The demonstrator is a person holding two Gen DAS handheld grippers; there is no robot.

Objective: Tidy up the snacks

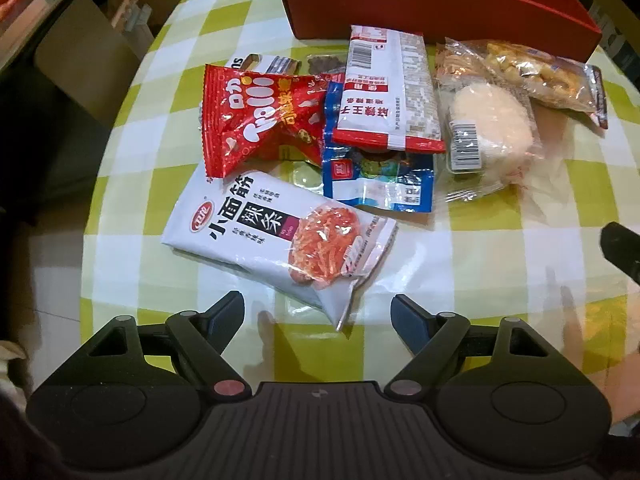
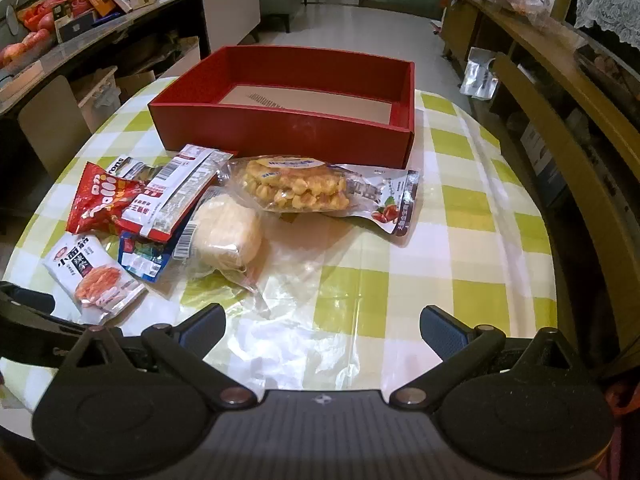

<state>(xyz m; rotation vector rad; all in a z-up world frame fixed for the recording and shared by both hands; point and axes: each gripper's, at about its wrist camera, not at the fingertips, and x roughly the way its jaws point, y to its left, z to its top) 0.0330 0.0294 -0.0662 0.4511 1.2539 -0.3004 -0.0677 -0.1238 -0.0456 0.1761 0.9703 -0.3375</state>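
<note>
Left tongs [image 1: 318,318] straddle white packet's [image 1: 276,236] near corner, untouched.

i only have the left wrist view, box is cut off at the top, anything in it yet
Observer: No snacks are in the red box; only a pale liner shows on its floor.
Operator: ok and my right gripper, i just see a black bit at the edge
Observer: The right gripper is open with nothing between its fingers, above a bare patch of the checked tablecloth.
Operator: whats past that yellow snack bag on the right
Observer: A packet with red fruit printed on it lies partly under the yellow snack bag, beside the box's front wall.
</note>
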